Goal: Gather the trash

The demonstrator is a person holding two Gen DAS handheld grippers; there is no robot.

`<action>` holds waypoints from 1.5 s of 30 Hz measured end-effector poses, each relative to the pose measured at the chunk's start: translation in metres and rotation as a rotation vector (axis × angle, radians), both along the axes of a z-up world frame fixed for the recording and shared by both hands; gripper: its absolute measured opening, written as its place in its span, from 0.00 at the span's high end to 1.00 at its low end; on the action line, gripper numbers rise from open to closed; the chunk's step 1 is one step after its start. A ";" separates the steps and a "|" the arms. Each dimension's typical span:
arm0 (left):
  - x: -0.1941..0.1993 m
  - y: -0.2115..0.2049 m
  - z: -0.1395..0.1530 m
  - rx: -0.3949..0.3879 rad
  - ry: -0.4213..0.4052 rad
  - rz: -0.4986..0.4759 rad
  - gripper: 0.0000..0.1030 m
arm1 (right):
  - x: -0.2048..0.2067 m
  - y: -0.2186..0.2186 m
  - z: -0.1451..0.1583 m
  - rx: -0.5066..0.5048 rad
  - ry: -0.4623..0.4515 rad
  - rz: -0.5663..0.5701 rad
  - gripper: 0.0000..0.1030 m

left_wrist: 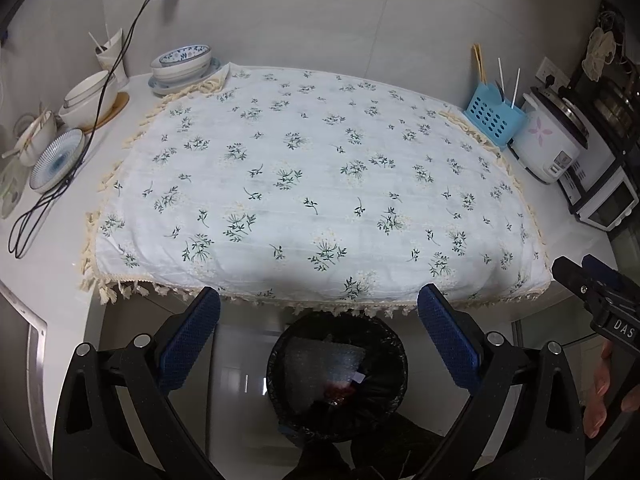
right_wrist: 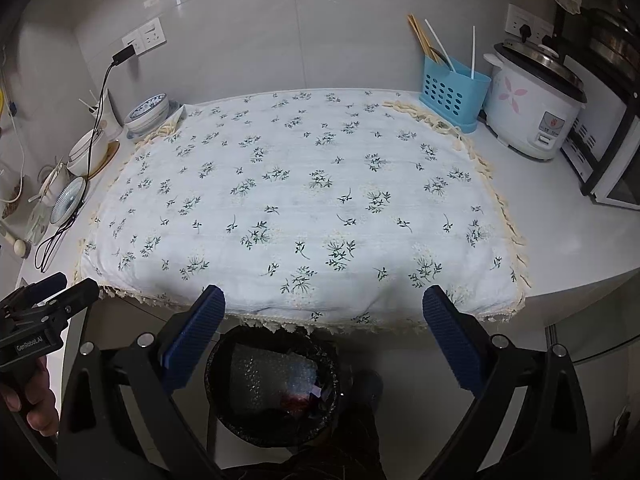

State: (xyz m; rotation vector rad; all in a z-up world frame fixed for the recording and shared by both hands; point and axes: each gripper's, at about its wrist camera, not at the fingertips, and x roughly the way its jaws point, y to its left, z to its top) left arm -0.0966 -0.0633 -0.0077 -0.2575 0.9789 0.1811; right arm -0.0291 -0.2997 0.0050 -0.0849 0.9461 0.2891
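Blue-padded hand-held grippers (left_wrist: pixel 318 316) (right_wrist: pixel 324 314), wide open, empty

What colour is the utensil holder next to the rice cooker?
Light blue, with round holes in its side; the utensil holder shows best in the right wrist view.

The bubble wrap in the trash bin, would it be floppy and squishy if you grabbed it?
Probably yes. The bubble wrap lies bent inside the trash bin, so it likely flops rather than holds shape. It is thin, see-through and full of air bubbles, so it should feel very light. The plastic looks shiny, so it might slip unless pinched firmly.
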 end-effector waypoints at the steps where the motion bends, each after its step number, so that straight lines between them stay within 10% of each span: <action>1: 0.000 0.000 0.000 0.000 -0.001 -0.001 0.06 | 0.001 0.000 0.000 -0.002 0.000 0.000 0.08; 45: 0.006 0.007 -0.002 0.027 0.011 -0.028 0.06 | 0.004 0.006 -0.003 0.002 0.022 0.001 0.08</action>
